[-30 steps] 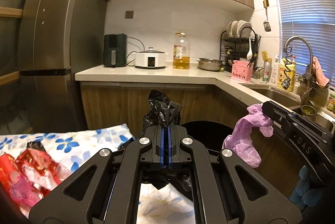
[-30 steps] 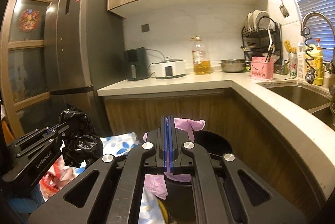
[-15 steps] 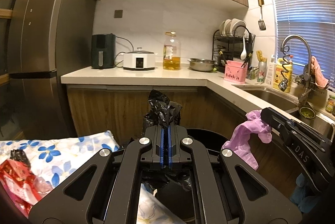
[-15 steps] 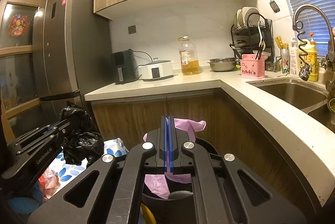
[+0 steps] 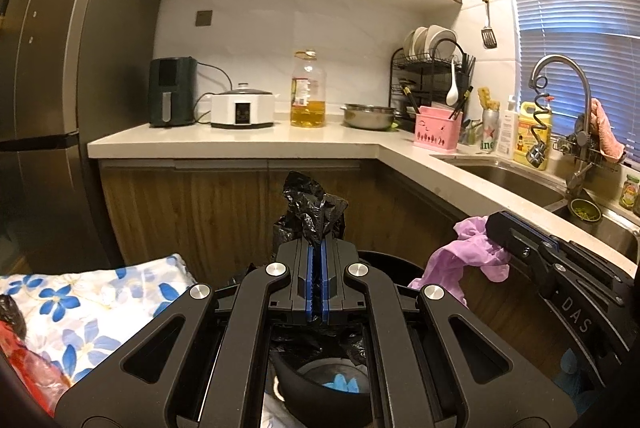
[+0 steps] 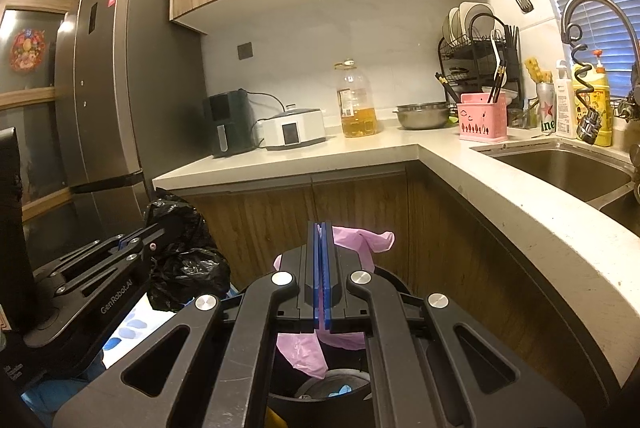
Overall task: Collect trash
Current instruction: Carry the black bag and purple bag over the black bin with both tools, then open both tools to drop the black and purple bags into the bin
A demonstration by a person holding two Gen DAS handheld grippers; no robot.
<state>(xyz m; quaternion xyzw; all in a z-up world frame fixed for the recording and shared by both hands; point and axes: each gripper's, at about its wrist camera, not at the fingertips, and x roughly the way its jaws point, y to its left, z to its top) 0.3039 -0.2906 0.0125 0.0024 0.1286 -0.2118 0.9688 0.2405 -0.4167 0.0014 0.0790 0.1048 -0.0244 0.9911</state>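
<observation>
- Left hand-held gripper (image 5: 316, 260) clamps black bag (image 5: 312, 205); right hand-held gripper (image 6: 322, 260) clamps purple glove (image 6: 360, 240).
- Both hover over bin (image 5: 384, 260); next, likely release.

Two grippers (image 5: 317, 248) (image 6: 322, 240); one black bag (image 5: 312, 207); one pink bag (image 6: 360, 240); one bin (image 6: 340, 388); one oil bottle (image 5: 307, 91); one steel bowl (image 5: 368, 115).

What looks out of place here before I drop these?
Nothing spilled or damaged. Both loads, the black bag and the pink glove, hang over the bin. Red wrappers lie on the floral cloth.
</observation>
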